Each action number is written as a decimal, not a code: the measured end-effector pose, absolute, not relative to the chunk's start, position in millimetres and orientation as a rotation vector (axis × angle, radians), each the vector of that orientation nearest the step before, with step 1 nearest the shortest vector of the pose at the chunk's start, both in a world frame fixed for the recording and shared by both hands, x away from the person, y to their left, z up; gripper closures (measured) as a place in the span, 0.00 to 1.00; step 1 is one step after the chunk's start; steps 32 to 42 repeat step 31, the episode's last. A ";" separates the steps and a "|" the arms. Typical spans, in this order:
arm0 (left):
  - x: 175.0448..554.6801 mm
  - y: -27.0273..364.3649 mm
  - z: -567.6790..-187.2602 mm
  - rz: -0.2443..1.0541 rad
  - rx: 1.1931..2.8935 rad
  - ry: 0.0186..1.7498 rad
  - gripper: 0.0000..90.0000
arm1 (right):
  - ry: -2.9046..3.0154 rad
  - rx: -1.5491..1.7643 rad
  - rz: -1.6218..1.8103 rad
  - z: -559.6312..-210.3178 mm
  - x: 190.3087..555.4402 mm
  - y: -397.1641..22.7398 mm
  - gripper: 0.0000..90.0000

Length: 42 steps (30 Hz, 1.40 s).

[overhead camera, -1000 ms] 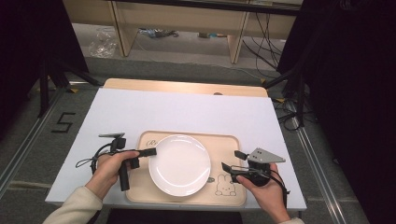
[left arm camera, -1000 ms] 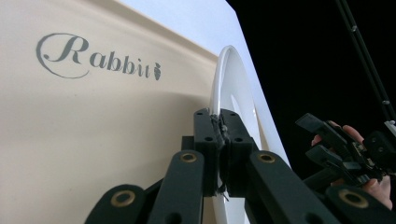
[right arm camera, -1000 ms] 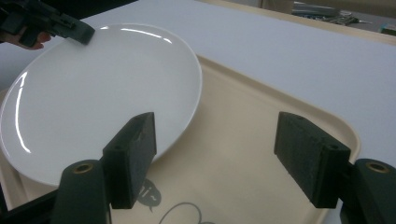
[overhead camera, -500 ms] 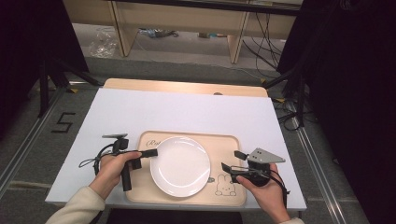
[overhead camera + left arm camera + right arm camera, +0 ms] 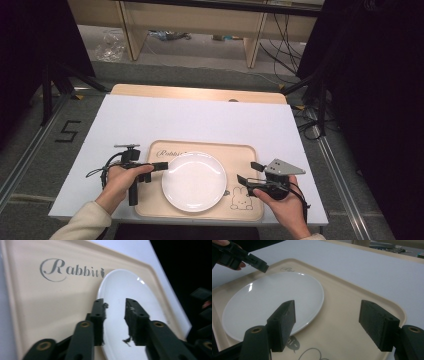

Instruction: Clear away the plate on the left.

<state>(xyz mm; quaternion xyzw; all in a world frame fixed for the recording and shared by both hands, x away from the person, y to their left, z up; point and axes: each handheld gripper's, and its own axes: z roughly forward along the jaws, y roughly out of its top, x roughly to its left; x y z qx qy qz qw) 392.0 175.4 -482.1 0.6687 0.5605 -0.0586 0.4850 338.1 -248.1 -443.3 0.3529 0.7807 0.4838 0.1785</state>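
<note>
In the high view a beige tray (image 5: 250, 152) lies in the lower middle of the frame on a white-covered table (image 5: 200, 120), and a white plate (image 5: 194, 181) rests on the tray's left-centre part, empty and flat. A rabbit drawing (image 5: 241, 200) sits printed on the tray just right of the plate's lower edge. The left gripper (image 5: 159, 166), held in the left hand (image 5: 120, 182) at the lower left of the frame, reaches in from the tray's left edge so that its tips sit at the plate's upper left rim. In the left gripper view its jaws stand a little apart, one on each side of the plate's near rim, with a clear gap between the pads (image 5: 100, 320), so it is partly parted and not clamped on the plate; whether a pad touches the rim cannot be told. The word "Rabbit" (image 5: 72, 270) shows on the tray at the upper left of that view. The right gripper (image 5: 249, 172), held in the right hand (image 5: 280, 205) at the lower right of the high view, lies over the tray just right of the plate. In the right gripper view its jaws are spread wide with nothing between them, the left pad over the plate's (image 5: 274, 302) near edge, the right one over bare tray (image 5: 352, 297).
</note>
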 end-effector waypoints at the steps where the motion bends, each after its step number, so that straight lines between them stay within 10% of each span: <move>1: 391.5 175.5 -481.3 -0.113 1.658 1.356 0.68 | 2.210 0.997 1.370 -443.4 338.2 -248.2 0.34; 19: 361.9 218.8 -441.6 0.399 1.726 1.221 0.41 | 2.214 0.971 1.372 -444.2 339.4 -250.7 0.33; 42: 332.9 256.3 -449.5 0.486 1.653 1.285 0.30 | 2.232 1.002 1.393 -446.3 340.2 -249.4 0.33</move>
